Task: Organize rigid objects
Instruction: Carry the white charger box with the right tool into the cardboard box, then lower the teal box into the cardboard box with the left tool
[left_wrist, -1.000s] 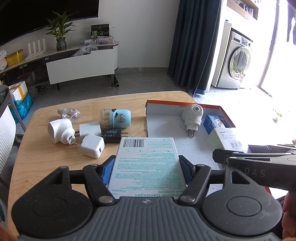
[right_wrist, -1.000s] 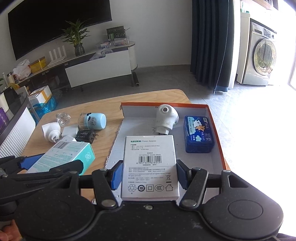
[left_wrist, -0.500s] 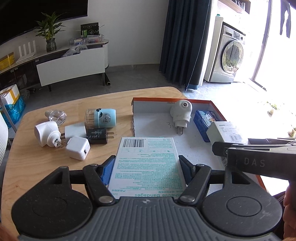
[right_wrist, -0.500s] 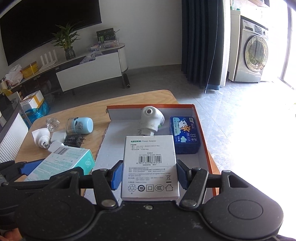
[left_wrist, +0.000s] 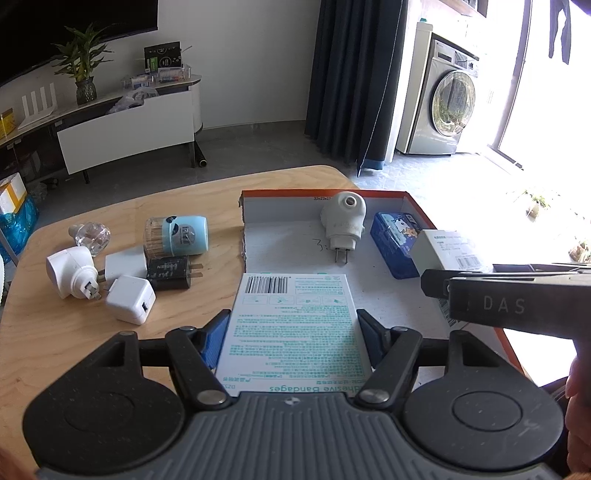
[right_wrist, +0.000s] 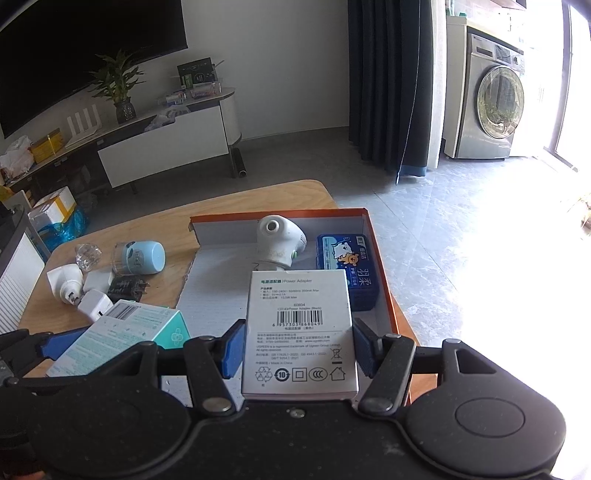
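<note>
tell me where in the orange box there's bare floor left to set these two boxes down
Bare floor runs along the orange box's left wall, from the white plug-in toward the held bandage box. The right side is crowded: blue tin against the wall, power adapter box over it. The table's left holds a charger cluster.

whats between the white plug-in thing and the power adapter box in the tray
Nothing: in the right wrist view, only bare tray floor separates the white plug-in from the held power adapter box.

Pale matt wooden table, matt white cardboard tray, glossy plastic toothpick jar.
</note>
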